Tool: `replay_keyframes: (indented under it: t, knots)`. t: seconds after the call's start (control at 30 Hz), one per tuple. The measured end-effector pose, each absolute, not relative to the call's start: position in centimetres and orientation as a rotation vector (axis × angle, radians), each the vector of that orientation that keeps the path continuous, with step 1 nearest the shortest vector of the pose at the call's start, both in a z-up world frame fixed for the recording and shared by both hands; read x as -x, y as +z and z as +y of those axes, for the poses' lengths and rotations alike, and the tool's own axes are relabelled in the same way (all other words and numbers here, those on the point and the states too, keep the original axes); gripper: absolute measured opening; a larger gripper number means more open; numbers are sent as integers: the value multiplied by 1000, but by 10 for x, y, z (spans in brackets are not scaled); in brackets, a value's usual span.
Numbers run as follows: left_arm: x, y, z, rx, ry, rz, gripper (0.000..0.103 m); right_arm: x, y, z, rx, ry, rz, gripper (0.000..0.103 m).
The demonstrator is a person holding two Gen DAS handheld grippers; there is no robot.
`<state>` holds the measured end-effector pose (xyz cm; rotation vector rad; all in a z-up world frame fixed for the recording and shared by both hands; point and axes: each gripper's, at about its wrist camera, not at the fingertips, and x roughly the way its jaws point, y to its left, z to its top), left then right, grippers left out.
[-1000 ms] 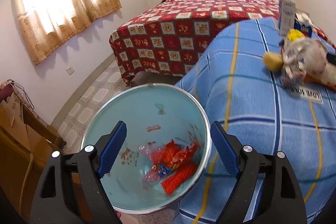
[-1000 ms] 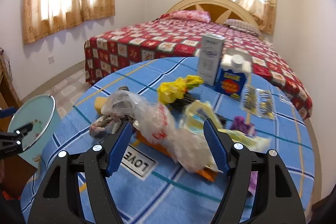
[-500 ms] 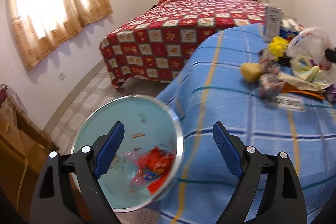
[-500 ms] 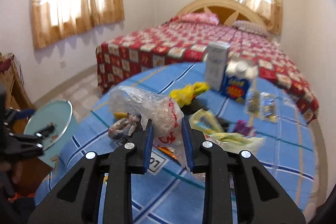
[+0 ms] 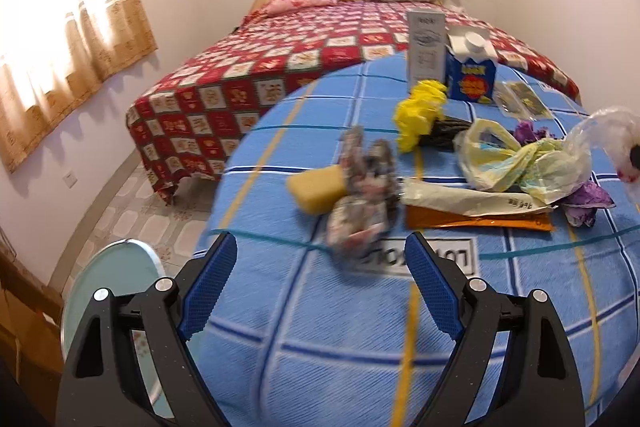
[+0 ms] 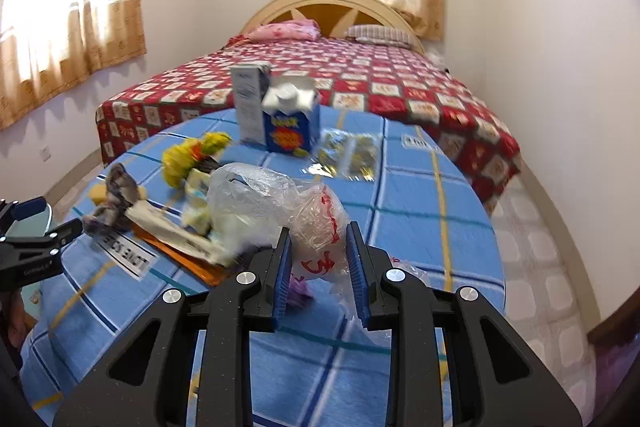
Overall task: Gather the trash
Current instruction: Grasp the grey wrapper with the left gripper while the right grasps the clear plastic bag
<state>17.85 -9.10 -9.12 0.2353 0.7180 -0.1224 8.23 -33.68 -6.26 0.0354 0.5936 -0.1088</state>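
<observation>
my right gripper (image 6: 318,267) is clamped on a crumpled clear plastic bag (image 6: 276,207) with red print, the blue pads squeezing its lower part while the rest billows up ahead of the fingers. my left gripper (image 5: 318,291) hangs wide apart and empty over the near edge of the blue checked tablecloth (image 5: 320,355), with the pale blue bin (image 5: 108,291) down at its left, beside the table. just past my left fingers lies a grey patterned wrapper (image 5: 362,187) touching a yellow sponge (image 5: 316,189), then an orange flat packet (image 5: 476,221) under a cream wrapper, a pale yellow bag (image 5: 504,157), purple scraps and a yellow crumpled piece (image 5: 420,113). further back stand a blue carton (image 5: 470,77) and a grey box (image 5: 426,47), with the red quilted bed behind. my worry is the bag: i judge the grip thin and slippery, so it could slide out on the way to the bin, or its loose tail could drag the cream wrapper or purple scraps off the table. a hasty swing could also miss the bin's rim.
</observation>
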Motion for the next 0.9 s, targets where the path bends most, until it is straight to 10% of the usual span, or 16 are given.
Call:
replay_keyframes:
  t: [0.07,0.2,0.9]
  knots:
    - [-189,-99,-100,-258,-113,731,77,-82,-68,-342,-49,-108,595,28]
    - [-205,-113,-99,-238,-153,825,17,-81,-79,-351,-85,-99,600,28]
    - [-127,-46,-1,-244,-64,644,11,-83,-50,-243,7,136,518,28]
